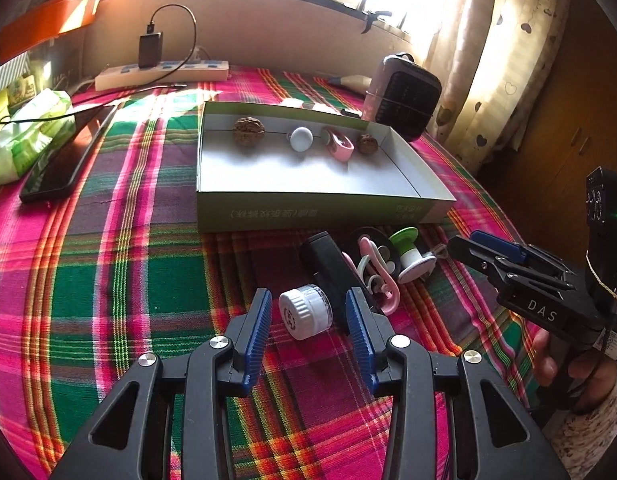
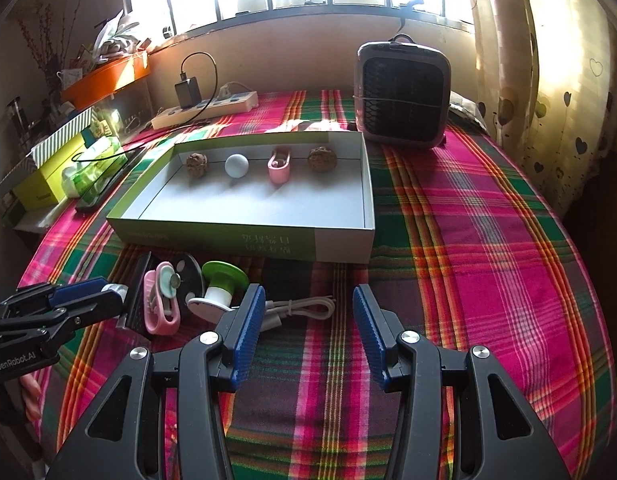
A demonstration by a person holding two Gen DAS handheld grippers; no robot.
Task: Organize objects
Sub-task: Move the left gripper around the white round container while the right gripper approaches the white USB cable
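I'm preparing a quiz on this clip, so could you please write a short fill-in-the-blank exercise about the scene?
1. The open box holds ___ objects in a row.
2. Between the left gripper fingers lies a small jar with a ___ cap.
3. The right gripper has its jaws ___ above the plaid cloth.
4. Behind the box stands a dark ___.

Missing words: four; white; open; fan

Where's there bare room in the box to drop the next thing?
The box is bare across its near half, in front of the row of two walnuts, white ball and pink clip. The pile in front of the box is crowded.
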